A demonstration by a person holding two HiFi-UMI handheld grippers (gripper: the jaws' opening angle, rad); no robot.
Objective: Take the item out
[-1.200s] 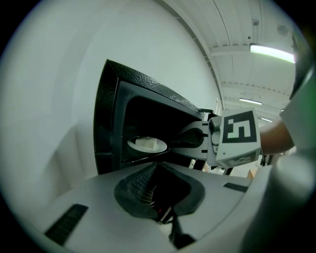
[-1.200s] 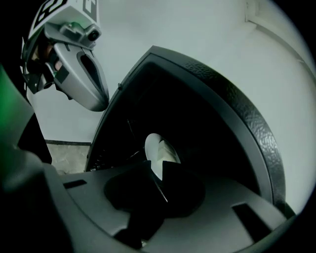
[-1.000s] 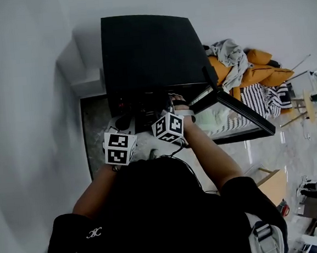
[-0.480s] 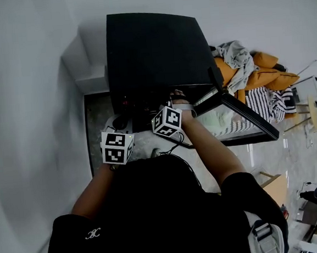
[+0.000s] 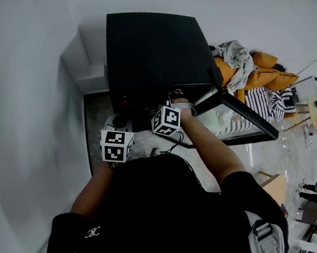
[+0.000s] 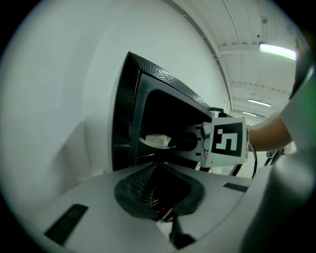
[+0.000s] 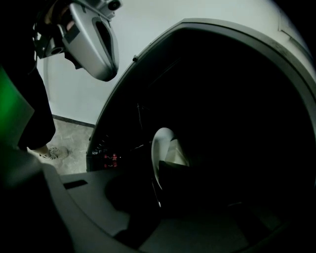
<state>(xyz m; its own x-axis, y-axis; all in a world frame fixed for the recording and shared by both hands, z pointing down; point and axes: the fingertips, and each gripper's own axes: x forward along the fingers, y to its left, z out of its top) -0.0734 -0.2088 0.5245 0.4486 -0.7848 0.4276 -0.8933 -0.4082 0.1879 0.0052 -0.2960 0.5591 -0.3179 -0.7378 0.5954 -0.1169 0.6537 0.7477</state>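
Observation:
A black microwave oven (image 5: 152, 52) stands against the wall with its door (image 5: 240, 116) swung open to the right. Inside it sits a white plate (image 6: 155, 141) carrying a pale piece of food (image 6: 159, 138). My right gripper (image 6: 186, 141) reaches into the cavity, its dark jaws closed over the plate's near rim (image 7: 159, 148). In the head view its marker cube (image 5: 167, 120) sits at the oven mouth and the tips are hidden. My left gripper (image 6: 155, 165) hangs outside in front of the oven, shut with nothing in it; its cube (image 5: 116, 145) is left of the right one.
The oven stands on a speckled stone counter (image 5: 95, 128) beside a white wall. To the right, a sofa (image 5: 264, 72) holds orange cushions and grey clothes. A small wooden table (image 5: 271, 182) stands on the floor below the door.
Both marker cubes have shifted only slightly at the oven mouth, the left one a little to the left. The right gripper stays inside the oven.

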